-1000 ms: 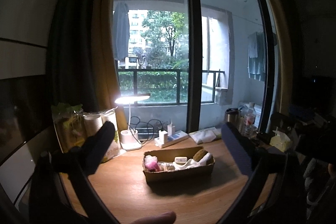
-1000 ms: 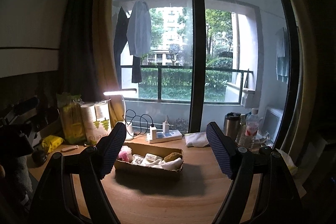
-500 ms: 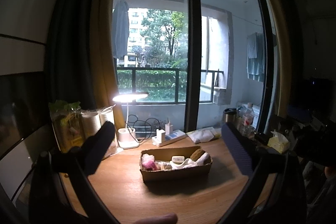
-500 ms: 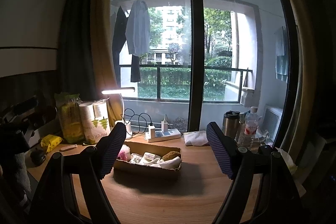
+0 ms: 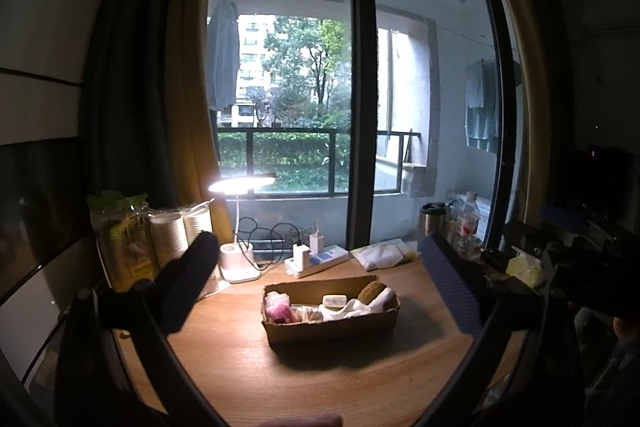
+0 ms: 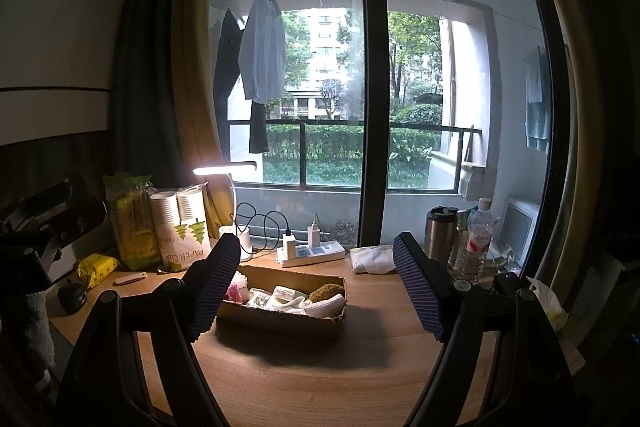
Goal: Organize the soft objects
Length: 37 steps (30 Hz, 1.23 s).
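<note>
Cardboard box (image 5: 334,323) of soft objects sits mid-table on the wooden table (image 5: 320,383), just near of the white power strip (image 5: 316,261). Inside: pink item (image 5: 278,309) at left end, white cloth (image 5: 360,307) centre-right, brown sponge (image 5: 370,291) at far right. Lit desk lamp (image 5: 240,227) far left, beside paper cup stacks (image 6: 182,227). Folded white cloth (image 6: 370,259) lies to the right of the strip; steel tumbler (image 6: 440,233) and water bottle (image 6: 478,239) far right.

Left gripper (image 5: 324,275): jaws wide, holding nothing, above table near of box. Right gripper (image 6: 316,279): jaws wide, empty, framing the box.
</note>
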Motion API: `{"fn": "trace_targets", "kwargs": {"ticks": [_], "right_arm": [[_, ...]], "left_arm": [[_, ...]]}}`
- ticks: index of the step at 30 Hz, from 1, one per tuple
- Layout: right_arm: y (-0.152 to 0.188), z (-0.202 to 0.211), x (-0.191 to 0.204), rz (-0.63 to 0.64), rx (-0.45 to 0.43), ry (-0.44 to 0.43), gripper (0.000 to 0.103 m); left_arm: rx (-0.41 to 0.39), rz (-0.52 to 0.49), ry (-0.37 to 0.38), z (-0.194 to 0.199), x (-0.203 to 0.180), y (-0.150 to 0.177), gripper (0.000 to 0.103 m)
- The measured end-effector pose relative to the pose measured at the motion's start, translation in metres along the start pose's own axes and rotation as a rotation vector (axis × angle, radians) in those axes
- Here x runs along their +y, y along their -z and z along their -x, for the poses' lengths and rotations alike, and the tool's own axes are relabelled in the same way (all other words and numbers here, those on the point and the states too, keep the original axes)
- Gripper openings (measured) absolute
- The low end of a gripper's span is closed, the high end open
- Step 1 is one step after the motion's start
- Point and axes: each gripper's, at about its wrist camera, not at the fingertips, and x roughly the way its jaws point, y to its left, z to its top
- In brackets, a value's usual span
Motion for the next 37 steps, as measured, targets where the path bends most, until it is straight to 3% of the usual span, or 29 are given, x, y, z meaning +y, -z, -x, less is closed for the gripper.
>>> {"fn": "trace_targets", "kwargs": {"ticks": [37], "right_arm": [[0.004, 0.0012, 0.0028, 0.005, 0.017, -0.007, 0.082]], "left_arm": [[0.02, 0.005, 0.028, -0.0032, -0.0046, 0.0056, 0.102]]}}
